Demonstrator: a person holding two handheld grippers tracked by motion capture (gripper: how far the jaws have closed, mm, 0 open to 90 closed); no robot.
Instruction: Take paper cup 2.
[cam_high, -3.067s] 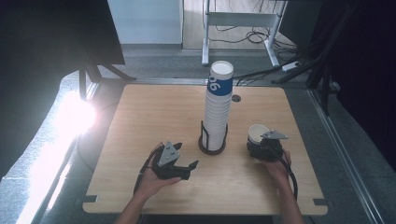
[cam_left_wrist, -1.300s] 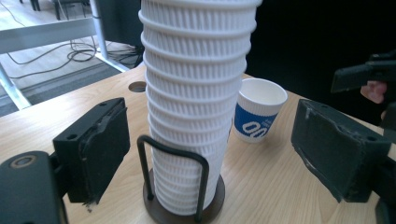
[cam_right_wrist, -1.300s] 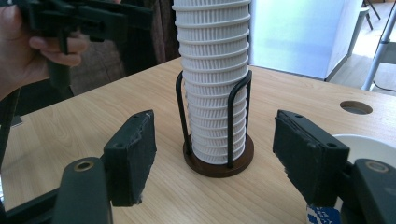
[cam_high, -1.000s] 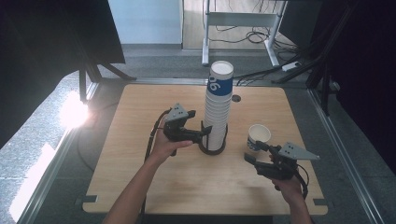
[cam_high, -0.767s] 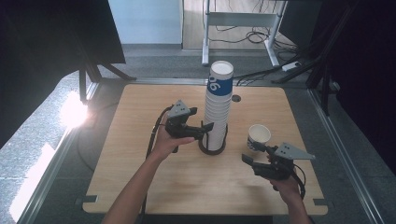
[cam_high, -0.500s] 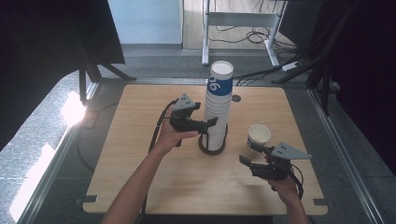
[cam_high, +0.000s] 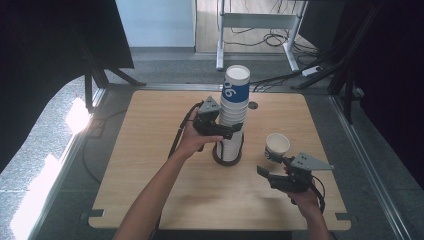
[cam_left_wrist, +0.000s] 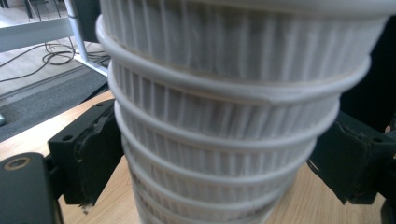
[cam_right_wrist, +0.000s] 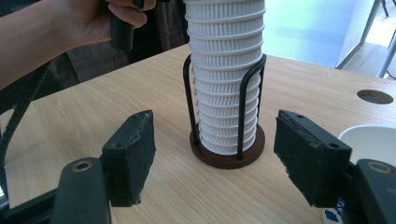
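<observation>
A tall stack of white ribbed paper cups (cam_high: 235, 95) stands in a black wire holder (cam_high: 227, 159) at the table's middle. My left gripper (cam_high: 231, 131) reaches in from the left at mid height. In the left gripper view the stack (cam_left_wrist: 224, 116) sits between the jaws, and both pads (cam_left_wrist: 93, 158) lie against its sides. These jaws have just been opening slightly around it. A single white cup (cam_high: 277, 145) stands upright at the front right. My right gripper (cam_high: 267, 167) hovers just in front of it, open and empty, facing the stack (cam_right_wrist: 224, 70) and holder base (cam_right_wrist: 229, 156).
A round hole (cam_high: 252, 105) is cut into the wooden table behind the stack. Cables trail from both grippers across the table. The single cup's rim (cam_right_wrist: 369, 140) is beside the right jaw. Metal frame legs stand on the floor beyond the far edge.
The left gripper has moved from the front of the table to the stack and edged further onto it, slightly higher. The right gripper has drawn back from the single cup and now holds still.
</observation>
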